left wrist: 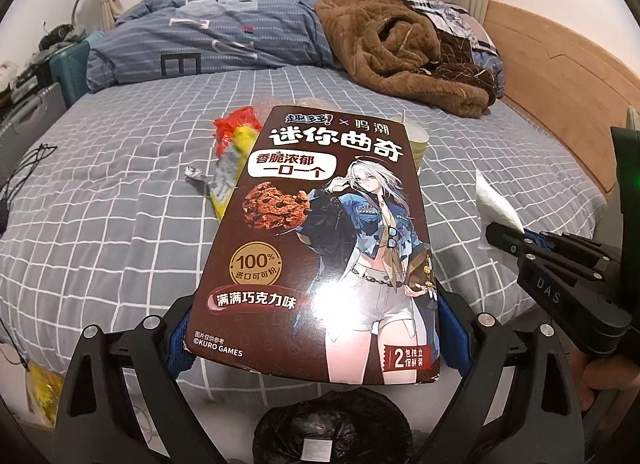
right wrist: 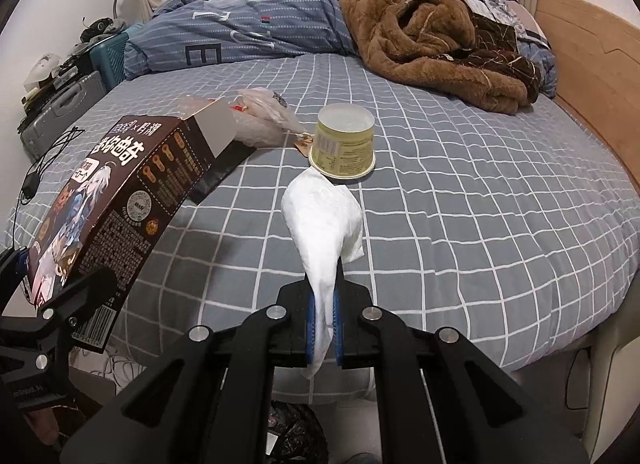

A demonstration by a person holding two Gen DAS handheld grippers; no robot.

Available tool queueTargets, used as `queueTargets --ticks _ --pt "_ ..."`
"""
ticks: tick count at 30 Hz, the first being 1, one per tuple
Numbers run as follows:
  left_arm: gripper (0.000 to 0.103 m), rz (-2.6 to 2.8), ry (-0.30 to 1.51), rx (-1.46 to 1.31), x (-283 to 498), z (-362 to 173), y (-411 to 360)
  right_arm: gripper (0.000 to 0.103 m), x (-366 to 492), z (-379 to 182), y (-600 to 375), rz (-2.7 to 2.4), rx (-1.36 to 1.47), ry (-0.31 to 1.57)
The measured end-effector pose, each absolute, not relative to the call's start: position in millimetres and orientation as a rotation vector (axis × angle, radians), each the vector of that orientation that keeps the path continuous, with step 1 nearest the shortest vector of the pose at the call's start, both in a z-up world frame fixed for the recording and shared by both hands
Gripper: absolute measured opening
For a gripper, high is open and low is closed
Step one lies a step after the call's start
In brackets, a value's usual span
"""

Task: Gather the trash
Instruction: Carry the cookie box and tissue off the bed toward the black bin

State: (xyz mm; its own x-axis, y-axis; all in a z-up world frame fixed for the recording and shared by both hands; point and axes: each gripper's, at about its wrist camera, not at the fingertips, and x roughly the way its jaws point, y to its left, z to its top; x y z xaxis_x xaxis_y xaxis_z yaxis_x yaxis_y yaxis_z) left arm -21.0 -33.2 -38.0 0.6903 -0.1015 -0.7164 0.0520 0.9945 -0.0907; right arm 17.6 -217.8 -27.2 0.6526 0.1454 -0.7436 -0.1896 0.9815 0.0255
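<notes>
My left gripper [left wrist: 316, 336] is shut on a brown cookie box [left wrist: 320, 232], its blue pads pressing the box's two long sides. The box is tilted up over the bed's near edge and shows again at the left of the right wrist view as the box [right wrist: 120, 199]. My right gripper [right wrist: 324, 304] is shut on a crumpled white tissue [right wrist: 324, 219], and that gripper [left wrist: 504, 236] with the tissue [left wrist: 496, 203] also appears at the right of the left wrist view. A black-lined trash bin [left wrist: 332, 428] sits on the floor below both grippers.
On the grey checked bedsheet [right wrist: 460, 203] lie a pale yellow cup [right wrist: 344, 143], a clear plastic bag [right wrist: 264, 111], a red and yellow wrapper [left wrist: 232, 143] and a foil scrap [left wrist: 194, 173]. A brown blanket [right wrist: 436, 35] and a blue duvet [right wrist: 248, 27] are at the far side.
</notes>
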Motion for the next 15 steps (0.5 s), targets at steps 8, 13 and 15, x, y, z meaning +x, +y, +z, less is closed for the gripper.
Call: queueTargets --ticks 8,13,15 --pt "0.091 -0.087 0.81 -0.075 -34 -39 -30 0.006 -2 -24 -220 0.192 -0.056 0.83" --pt "0.091 -0.08 0.811 -0.089 -47 -40 -27 0.006 -14 -25 -220 0.195 -0.053 0.833" --pt "0.091 -0.076 0.814 -0.095 -54 -42 -26 0.006 -20 -26 -219 0.198 -0.058 0.835"
